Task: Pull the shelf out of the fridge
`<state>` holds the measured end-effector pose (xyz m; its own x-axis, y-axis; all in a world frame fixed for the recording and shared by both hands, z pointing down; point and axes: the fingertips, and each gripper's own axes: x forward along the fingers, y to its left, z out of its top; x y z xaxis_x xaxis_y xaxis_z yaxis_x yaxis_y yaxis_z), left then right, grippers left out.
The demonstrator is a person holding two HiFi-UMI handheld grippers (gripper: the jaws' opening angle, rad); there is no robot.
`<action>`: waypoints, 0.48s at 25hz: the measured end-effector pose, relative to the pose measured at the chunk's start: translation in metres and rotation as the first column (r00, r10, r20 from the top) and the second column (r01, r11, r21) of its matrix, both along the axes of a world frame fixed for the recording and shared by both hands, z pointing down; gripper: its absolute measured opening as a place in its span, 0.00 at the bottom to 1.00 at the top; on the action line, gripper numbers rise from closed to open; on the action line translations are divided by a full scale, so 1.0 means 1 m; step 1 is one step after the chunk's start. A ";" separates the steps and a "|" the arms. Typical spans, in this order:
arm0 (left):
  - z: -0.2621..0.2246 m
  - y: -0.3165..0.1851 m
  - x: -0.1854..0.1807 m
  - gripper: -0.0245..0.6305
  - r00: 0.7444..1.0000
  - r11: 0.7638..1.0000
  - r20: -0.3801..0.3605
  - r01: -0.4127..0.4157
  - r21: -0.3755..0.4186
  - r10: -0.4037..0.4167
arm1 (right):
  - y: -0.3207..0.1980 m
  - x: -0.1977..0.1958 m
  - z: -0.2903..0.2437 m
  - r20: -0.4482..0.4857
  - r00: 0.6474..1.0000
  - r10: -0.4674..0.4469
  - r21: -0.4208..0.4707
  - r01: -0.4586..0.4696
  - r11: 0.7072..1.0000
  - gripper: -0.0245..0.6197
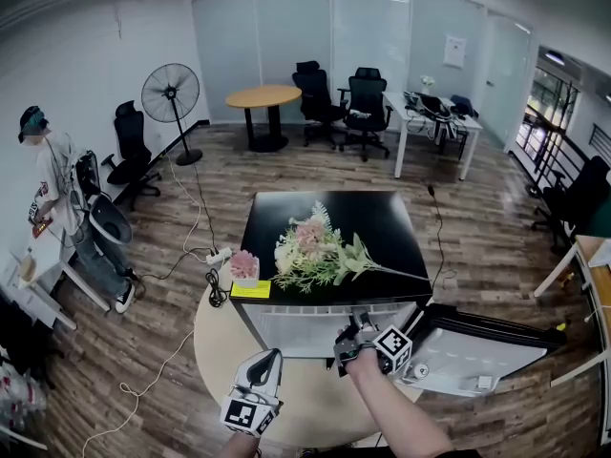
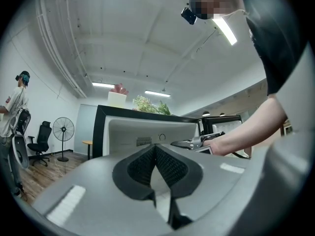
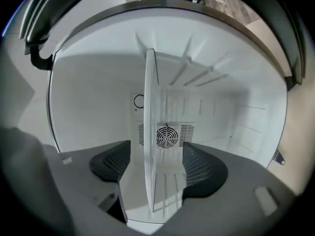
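Observation:
A small black-topped fridge (image 1: 382, 219) stands with its door (image 1: 477, 349) swung open to the right, and its white inside (image 1: 301, 327) shows. In the right gripper view the clear shelf (image 3: 149, 127) runs edge-on between the jaws, with the rear fan grille (image 3: 167, 136) behind it. My right gripper (image 1: 355, 338) (image 3: 156, 152) is at the fridge mouth, open. Its pads stand on either side of the shelf's front edge with a gap on each side. My left gripper (image 1: 266, 361) (image 2: 156, 150) hangs lower left of the opening, shut and empty.
A bunch of flowers (image 1: 320, 246), a small pink potted flower (image 1: 244, 266) and a yellow note (image 1: 250, 290) lie on the fridge top. A round beige mat (image 1: 305, 404) is under the fridge. Cables (image 1: 186, 256) trail at the left, where a person (image 1: 57, 194) stands.

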<state>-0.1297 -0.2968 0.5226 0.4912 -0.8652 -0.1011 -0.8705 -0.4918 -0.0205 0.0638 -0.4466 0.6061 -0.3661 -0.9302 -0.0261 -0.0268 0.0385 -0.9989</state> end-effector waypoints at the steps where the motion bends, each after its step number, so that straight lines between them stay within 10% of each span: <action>1: 0.000 0.000 0.000 0.04 1.000 1.000 -0.001 -0.002 0.000 0.002 | -0.002 -0.001 0.001 0.003 1.000 0.003 -0.001 -0.003 1.000 0.55; 12: 0.000 0.003 -0.006 0.04 1.000 1.000 0.002 -0.004 -0.001 0.004 | -0.006 -0.004 -0.006 -0.028 1.000 0.006 0.029 -0.005 1.000 0.14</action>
<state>-0.1353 -0.2937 0.5229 0.4944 -0.8635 -0.0997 -0.8687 -0.4949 -0.0216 0.0599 -0.4526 0.6002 -0.3618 -0.9313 -0.0431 -0.0552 0.0675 -0.9962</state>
